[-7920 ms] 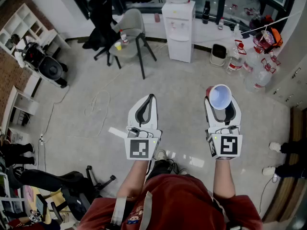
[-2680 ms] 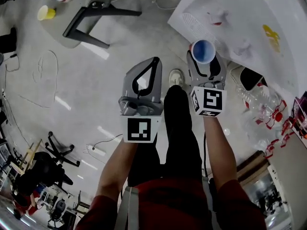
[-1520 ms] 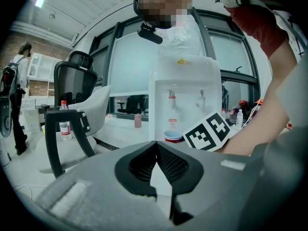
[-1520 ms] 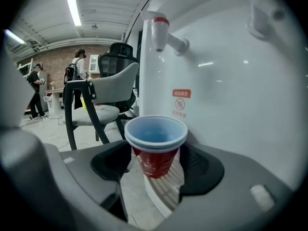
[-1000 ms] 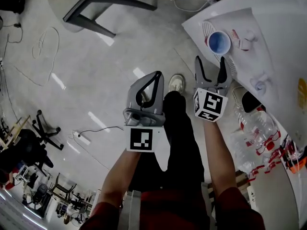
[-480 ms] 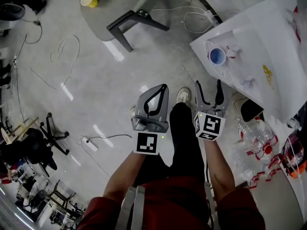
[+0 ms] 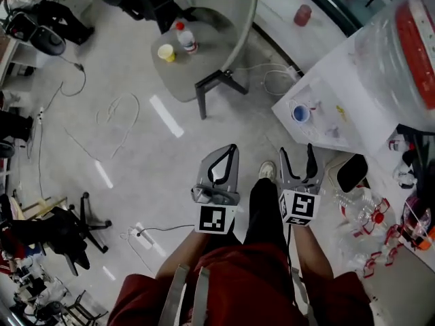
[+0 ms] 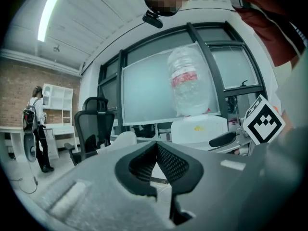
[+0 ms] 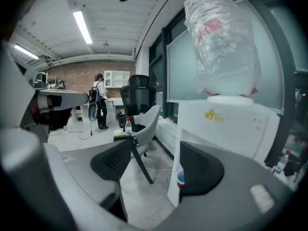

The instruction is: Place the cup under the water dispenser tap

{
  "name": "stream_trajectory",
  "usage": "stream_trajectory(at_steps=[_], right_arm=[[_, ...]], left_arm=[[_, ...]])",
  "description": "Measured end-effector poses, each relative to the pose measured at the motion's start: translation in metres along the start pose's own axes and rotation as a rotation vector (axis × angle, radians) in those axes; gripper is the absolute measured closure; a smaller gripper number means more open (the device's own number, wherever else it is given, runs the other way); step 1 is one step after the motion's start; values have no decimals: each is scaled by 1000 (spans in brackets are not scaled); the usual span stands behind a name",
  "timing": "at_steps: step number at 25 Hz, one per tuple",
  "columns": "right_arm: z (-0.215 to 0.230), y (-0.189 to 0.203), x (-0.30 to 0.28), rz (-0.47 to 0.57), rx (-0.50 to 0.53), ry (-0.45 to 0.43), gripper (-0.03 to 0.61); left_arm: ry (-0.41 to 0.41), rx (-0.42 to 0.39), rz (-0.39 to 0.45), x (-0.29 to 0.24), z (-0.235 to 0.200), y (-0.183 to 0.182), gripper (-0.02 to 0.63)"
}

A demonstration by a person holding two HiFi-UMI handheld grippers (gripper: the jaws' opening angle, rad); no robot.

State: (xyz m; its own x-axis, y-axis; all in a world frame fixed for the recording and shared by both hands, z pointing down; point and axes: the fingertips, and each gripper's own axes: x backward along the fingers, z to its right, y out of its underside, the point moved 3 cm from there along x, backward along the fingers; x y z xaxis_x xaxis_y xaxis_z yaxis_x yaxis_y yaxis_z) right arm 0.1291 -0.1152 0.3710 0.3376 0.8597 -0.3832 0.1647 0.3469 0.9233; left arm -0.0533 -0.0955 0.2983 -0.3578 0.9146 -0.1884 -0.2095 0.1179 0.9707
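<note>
Both grippers have drawn back from the water dispenser (image 7: 353,90) since a second ago, when the right one reached almost to the cup (image 7: 300,113). The cup, carried in the right jaws in the earliest pictures, now stands alone on the dispenser's front ledge, mouth up and blue inside. In the head view the left gripper (image 7: 232,149) and the right gripper (image 7: 296,156) are held side by side over the pale floor, well apart from the cup, with the person's dark trouser leg (image 7: 262,206) showing between them and a red shirt (image 7: 231,284) below. The left one's jaws meet at their tips; the right one's stand spread. A large water bottle (image 7: 401,46) sits upended on the dispenser, and farther off is a grey chair (image 7: 224,12) with a yellow cup (image 7: 166,53) and a red-capped bottle (image 7: 185,38) on its seat. In the left gripper view the two black pads touch at the tips with nothing between them. The dispenser with its bottle stands ahead, and the right gripper's marker cube (image 8: 263,122) shows at the picture's right. In the right gripper view the jaws stand wide apart and are closing, with nothing in their grip. The cup shows far off in the gap, close to the pad (image 9: 199,170) at the picture's right, standing in the dispenser's recess, with the grey chair to its left.
</note>
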Motion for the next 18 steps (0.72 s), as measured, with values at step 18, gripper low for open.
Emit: stream_trajectory(at_steps=[18], right_arm=[[-62,-232,115,370,168,-54,265]], left_arm=[[-138,58,241,108,-89,-169,617]])
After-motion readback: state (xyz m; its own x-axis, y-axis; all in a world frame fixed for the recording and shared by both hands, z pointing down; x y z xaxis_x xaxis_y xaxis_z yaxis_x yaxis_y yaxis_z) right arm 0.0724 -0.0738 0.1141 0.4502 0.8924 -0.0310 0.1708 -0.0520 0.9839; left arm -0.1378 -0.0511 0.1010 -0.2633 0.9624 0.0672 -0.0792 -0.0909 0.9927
